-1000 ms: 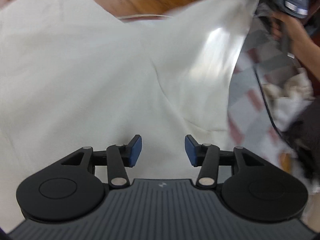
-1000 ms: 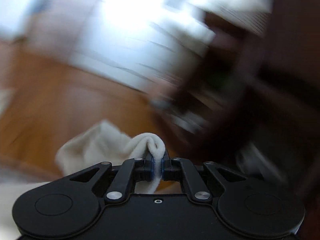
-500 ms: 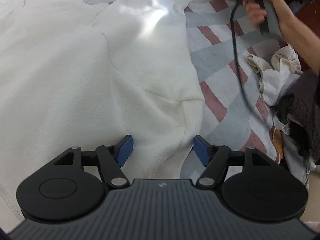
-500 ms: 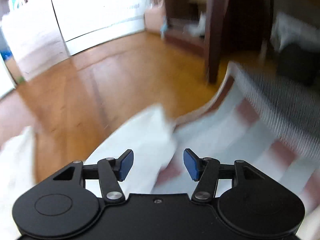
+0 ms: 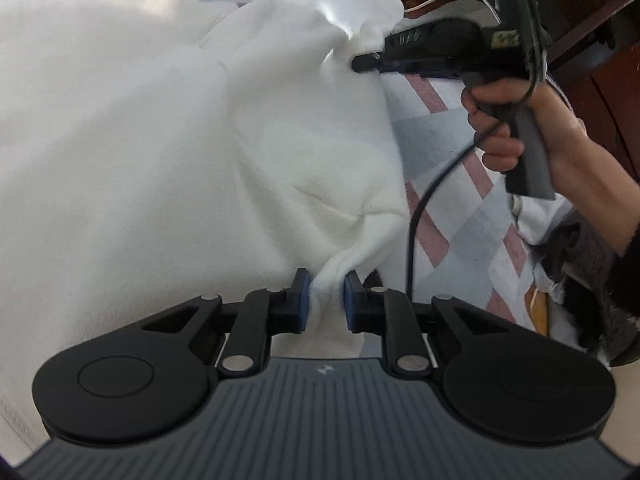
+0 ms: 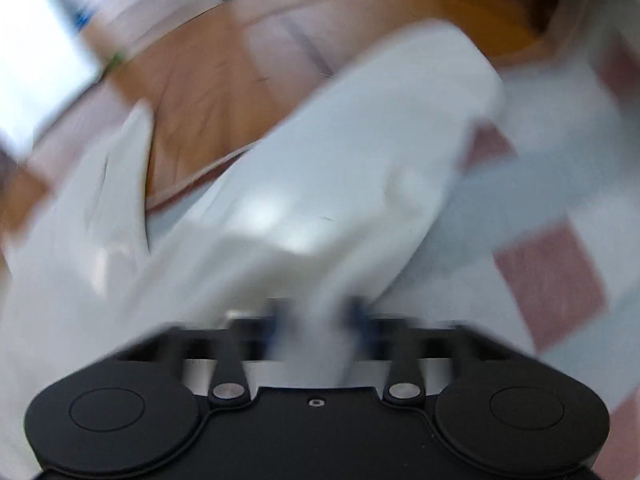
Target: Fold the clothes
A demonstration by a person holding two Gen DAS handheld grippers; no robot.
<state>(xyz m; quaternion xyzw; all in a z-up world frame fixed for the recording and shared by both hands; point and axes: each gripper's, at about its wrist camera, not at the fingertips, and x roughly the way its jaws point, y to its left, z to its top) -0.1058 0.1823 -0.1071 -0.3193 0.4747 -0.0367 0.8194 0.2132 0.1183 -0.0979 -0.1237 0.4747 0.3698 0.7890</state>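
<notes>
Wooden floor (image 6: 208, 92) and a grey, white and dusty-red patterned rug (image 5: 444, 152) lie under a big white fleece garment (image 5: 160, 140) pinched by both tools

Soft, thick and creased, the white fleece garment spreads across the rug and onto the floor; the left tool (image 5: 325, 300) has its blue pads pressed onto a bunched edge at the near corner, while the right tool (image 5: 362, 63), held in the person's right hand (image 5: 516, 124), grips a gathered fold at the far corner, its own view too blurred to show more than cloth between the fingers. A heap of other clothes (image 5: 560, 248) lies at the rug's right edge
</notes>
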